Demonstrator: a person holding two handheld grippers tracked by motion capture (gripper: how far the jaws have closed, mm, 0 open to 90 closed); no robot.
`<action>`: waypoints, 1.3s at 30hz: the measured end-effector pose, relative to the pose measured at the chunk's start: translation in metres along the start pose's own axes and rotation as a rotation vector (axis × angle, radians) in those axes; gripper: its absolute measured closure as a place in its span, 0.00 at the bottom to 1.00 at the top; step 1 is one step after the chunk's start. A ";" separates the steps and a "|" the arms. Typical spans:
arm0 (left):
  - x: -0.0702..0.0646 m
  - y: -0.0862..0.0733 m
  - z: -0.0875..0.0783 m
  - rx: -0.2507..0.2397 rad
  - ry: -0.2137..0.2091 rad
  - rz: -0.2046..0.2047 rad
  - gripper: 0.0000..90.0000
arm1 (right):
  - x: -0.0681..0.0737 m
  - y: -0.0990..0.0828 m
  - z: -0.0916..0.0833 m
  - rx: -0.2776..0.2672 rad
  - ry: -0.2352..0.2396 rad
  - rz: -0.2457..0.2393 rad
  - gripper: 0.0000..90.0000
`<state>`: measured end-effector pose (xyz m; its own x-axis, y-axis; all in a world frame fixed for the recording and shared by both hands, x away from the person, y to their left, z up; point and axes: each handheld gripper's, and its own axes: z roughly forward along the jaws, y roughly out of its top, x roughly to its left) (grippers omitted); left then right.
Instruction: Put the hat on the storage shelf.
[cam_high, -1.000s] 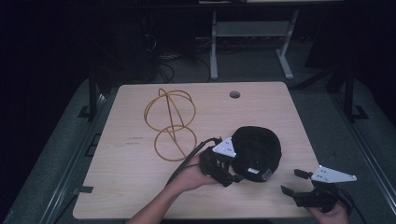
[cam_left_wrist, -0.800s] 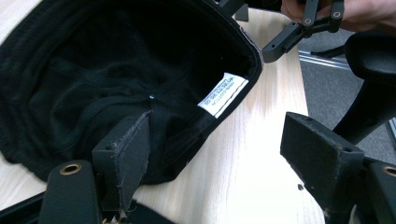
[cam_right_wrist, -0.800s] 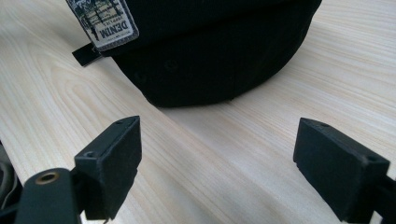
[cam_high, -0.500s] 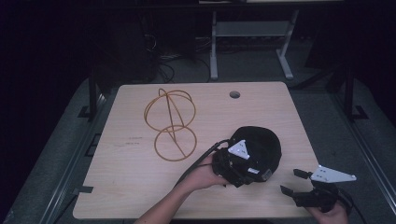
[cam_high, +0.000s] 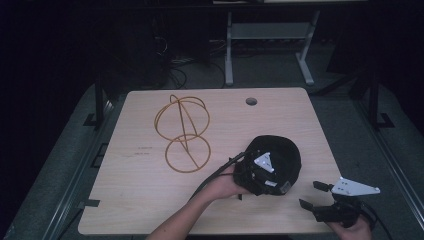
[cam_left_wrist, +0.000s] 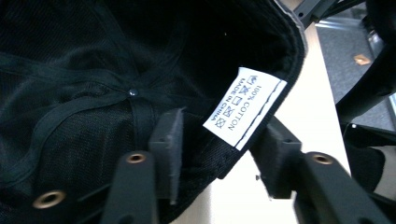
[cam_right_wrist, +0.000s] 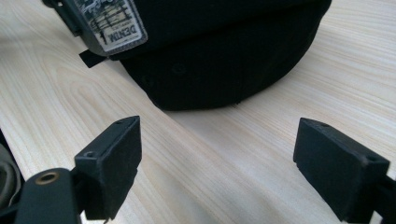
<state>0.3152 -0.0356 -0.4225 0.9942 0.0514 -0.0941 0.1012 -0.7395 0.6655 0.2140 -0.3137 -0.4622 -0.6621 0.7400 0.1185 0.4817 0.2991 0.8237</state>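
A black cap (cam_high: 282, 152) lies on the wooden table (cam_high: 135, 200), right of centre. My left gripper (cam_high: 274, 176) reaches into it from the left. In the left gripper view the cap's rim (cam_left_wrist: 233, 161) and a white care label (cam_left_wrist: 243, 107) sit between the jaws of the left gripper (cam_left_wrist: 222, 126). One pad is inside the cap and the other outside. The jaws have just been closing on the rim, and a strip of table still shows beside the outer pad. My right gripper (cam_high: 311, 195) rests open at the front right, pointing at the cap (cam_right_wrist: 224, 60) with nothing between the jaws of the right gripper (cam_right_wrist: 219, 135).
A gold wire frame of joined rings (cam_high: 182, 125) stands on the left half of the table. A round cable hole (cam_high: 251, 101) lies near the far edge. A printed patch (cam_right_wrist: 109, 25) shows at the cap's edge. Metal stand legs (cam_high: 230, 55) rise behind the table.
My left hand has moved right and a little down, from beside the cap to over and into it, and its jaws have narrowed around the rim. The right gripper has stayed put.
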 end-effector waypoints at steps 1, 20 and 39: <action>0.000 0.000 -0.001 -0.005 0.005 0.006 0.68 | 0.000 0.000 0.000 0.000 0.000 -0.003 0.17; 0.005 0.022 -0.035 -0.115 0.026 -0.004 0.88 | 0.010 0.010 0.003 -0.066 0.012 -0.010 0.17; 0.016 0.048 -0.079 -0.256 -0.010 -0.082 0.89 | 0.016 0.057 0.014 -0.197 0.018 -0.048 0.16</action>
<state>0.3383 -0.0177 -0.3336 0.9821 0.0963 -0.1616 0.1879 -0.5388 0.8212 0.2391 -0.2766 -0.4207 -0.6923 0.7166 0.0851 0.3289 0.2084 0.9211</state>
